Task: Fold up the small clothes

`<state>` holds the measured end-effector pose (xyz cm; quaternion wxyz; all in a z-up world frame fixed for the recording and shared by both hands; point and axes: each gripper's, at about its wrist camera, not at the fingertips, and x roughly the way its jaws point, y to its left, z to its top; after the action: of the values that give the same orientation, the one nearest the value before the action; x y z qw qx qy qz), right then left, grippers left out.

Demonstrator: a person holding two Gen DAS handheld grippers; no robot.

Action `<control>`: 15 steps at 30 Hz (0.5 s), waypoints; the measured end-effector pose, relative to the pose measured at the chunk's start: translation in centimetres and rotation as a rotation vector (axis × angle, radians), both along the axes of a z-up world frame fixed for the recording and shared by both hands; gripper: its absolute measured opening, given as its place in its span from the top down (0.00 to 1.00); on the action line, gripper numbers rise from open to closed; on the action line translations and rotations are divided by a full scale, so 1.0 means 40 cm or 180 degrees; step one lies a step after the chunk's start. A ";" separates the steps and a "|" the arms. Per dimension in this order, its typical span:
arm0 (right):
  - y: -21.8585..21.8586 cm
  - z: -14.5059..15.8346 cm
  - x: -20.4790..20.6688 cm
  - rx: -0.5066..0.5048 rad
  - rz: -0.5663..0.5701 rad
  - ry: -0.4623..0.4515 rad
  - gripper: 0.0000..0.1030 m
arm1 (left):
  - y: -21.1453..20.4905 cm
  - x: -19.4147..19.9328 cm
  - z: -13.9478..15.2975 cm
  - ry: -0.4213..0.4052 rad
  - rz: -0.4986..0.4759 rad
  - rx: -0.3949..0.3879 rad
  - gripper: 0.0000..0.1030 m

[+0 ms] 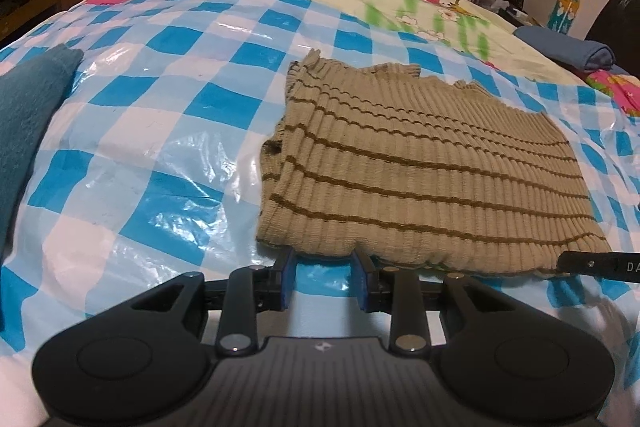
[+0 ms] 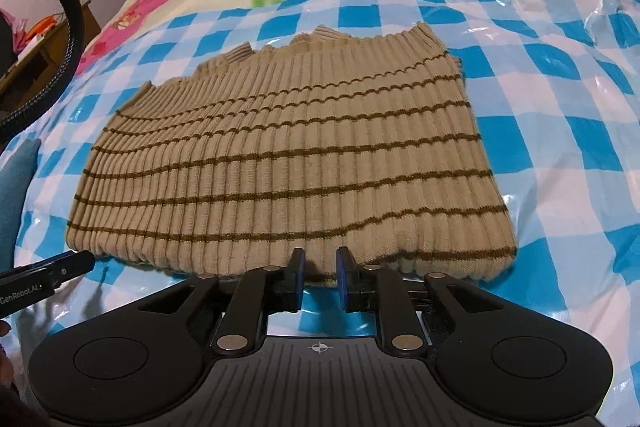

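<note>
A striped top (image 2: pixel 288 163) was laid flat on a checked sheet (image 2: pixel 552 131) on the bed. The left gripper (image 1: pixel 324 267) was seen at its near edge, jaws apart, nothing held between them. The right gripper (image 2: pixel 318 265) was there too, jaws a little apart; its fingertips were partly hidden by the hem, so a touch could not be told. A blue cloth (image 1: pixel 28 115) was cut off at the side.
</note>
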<state>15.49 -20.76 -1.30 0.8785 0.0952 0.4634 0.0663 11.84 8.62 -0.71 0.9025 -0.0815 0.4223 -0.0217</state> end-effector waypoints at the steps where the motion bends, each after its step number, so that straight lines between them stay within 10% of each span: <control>1: -0.003 -0.001 -0.002 0.0013 -0.0012 0.0003 0.82 | -0.005 0.000 0.001 0.0004 -0.0016 0.0007 0.65; 15: -0.071 -0.022 -0.036 0.0158 -0.0198 0.0051 0.82 | -0.054 0.007 0.007 0.0030 -0.0178 0.0105 0.64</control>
<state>14.06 -23.59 -2.20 0.8738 0.1319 0.4655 0.0496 12.11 6.48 -0.44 0.9008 -0.0549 0.4289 -0.0395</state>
